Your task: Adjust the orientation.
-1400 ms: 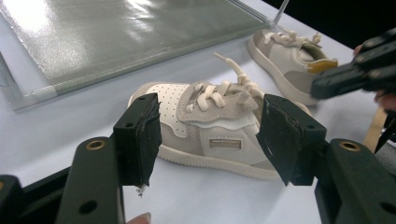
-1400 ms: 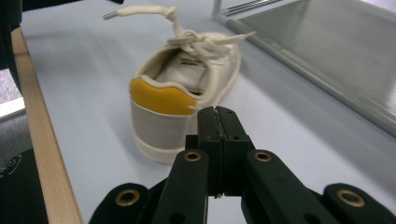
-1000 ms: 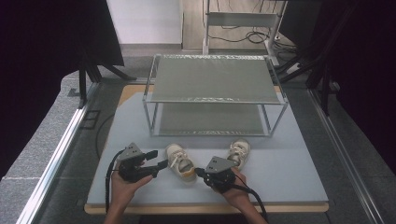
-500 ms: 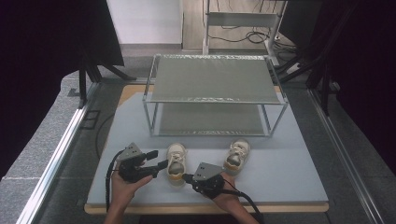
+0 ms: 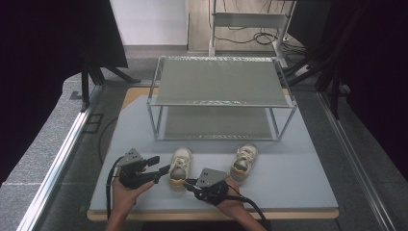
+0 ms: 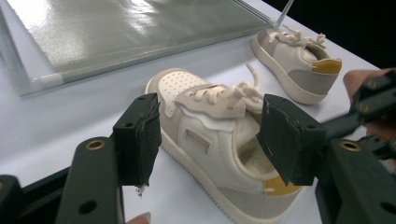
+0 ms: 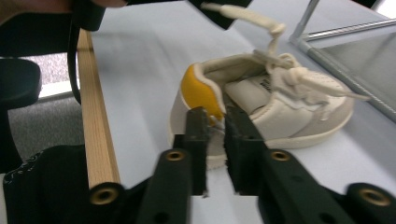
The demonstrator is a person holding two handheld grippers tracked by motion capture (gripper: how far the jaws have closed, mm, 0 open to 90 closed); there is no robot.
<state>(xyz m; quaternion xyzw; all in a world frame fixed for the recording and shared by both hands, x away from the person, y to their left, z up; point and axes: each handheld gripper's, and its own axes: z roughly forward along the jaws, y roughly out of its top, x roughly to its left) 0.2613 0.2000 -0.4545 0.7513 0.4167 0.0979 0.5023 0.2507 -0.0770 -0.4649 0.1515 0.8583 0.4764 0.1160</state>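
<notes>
High view, nearest edge first: two bare forearms reach in from the bottom over a pale blue-grey table point(image 5: 308, 192) with a light wooden front edge; each hand grips a black two-jaw gripper with a grey three-cornered plate on top and a trailing black cable. Between them lies the near shoe point(image 5: 180, 167), a small cream sneaker of smooth leather-like panels with suede-like grey patches, a perforated toe, loose cream laces and a mustard-yellow heel tab; its toe points away towards the rack. The left gripper point(image 5: 161, 164) sits at the shoe's left, wrist level, jaws spread wide either side of the upper without touching it, as the left gripper view point(image 6: 210, 135) shows. The right gripper point(image 7: 215, 122) comes at the heel from the near right; its jaws, which have just been opening, stand only slightly apart at the yellow heel tab, and whether the pads press on it I cannot tell. A second, matching shoe point(image 5: 245, 160) rests to the right, well apart. Farther back stands a two-tier metal-framed rack point(image 5: 221, 89) with frosted glass-like shelves.
</notes>
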